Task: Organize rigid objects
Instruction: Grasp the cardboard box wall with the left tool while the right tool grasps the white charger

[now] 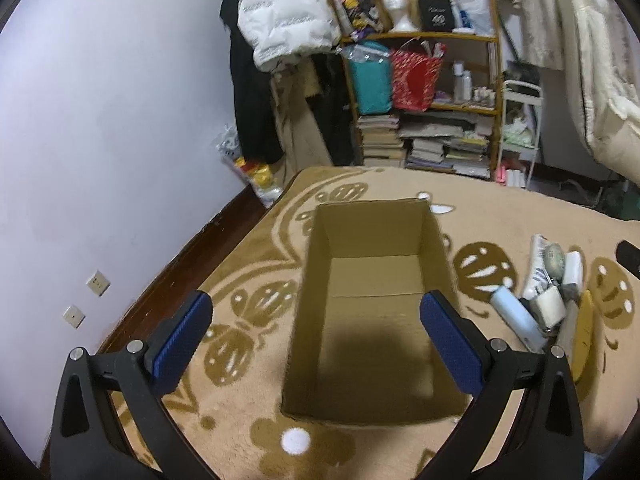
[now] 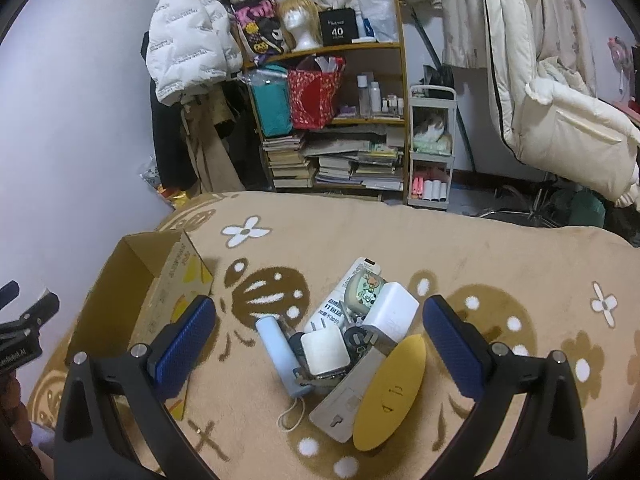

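While the left gripper (image 1: 316, 316) hangs with its blue-padded jaws spread wide and holding nothing over an open brown cardboard box (image 1: 372, 312), the right gripper (image 2: 320, 320) hovers, equally wide apart and empty, above a heap of small rigid objects on a tan blanket patterned with brown and white flowers (image 2: 500, 248). Nothing lies inside the box, whose bare floor shows only a shadow. The heap sits just to the box's right — a pale blue cylinder with a white cord (image 2: 280, 356), a white square charger block (image 2: 324, 352), a larger white rectangular adapter (image 2: 394, 312), a round case printed with a cartoon figure (image 2: 366, 290), a white printed packet (image 2: 340, 300), a flat grey remote-like slab (image 2: 344, 404) and a mustard-yellow oval piece (image 2: 390, 392), all touching or overlapping. Behind the blanket stands a wooden shelf (image 2: 402, 92) crowded with stacked books, bottles, a red bag and a mannequin head; a white puffer jacket (image 2: 188, 36) hangs beside it.
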{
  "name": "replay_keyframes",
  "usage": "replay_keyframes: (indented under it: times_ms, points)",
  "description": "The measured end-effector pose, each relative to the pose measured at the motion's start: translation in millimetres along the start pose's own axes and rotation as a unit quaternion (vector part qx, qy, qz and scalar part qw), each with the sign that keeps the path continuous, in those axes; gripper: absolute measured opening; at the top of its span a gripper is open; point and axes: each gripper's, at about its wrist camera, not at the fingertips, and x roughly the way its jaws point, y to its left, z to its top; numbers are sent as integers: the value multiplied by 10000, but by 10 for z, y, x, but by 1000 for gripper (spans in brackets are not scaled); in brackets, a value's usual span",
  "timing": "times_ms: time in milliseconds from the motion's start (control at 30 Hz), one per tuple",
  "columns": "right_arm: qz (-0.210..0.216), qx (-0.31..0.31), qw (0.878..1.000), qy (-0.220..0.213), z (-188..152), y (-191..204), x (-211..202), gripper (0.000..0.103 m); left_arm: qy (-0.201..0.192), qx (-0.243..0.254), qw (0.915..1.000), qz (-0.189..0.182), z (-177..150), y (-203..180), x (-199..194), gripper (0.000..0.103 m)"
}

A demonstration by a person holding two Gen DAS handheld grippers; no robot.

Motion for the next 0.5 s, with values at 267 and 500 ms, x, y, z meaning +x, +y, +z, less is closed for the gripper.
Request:
replay_keyframes:
  times_ms: [267,500]
  points:
    - [-55,-311,9988,384,-10,81,369,103,790,28,9969,2,200,120,488,103]
    - [-79,-610,9957,689,-92,180,686,103,1306,-22,9914,-46,151,137,831,103]
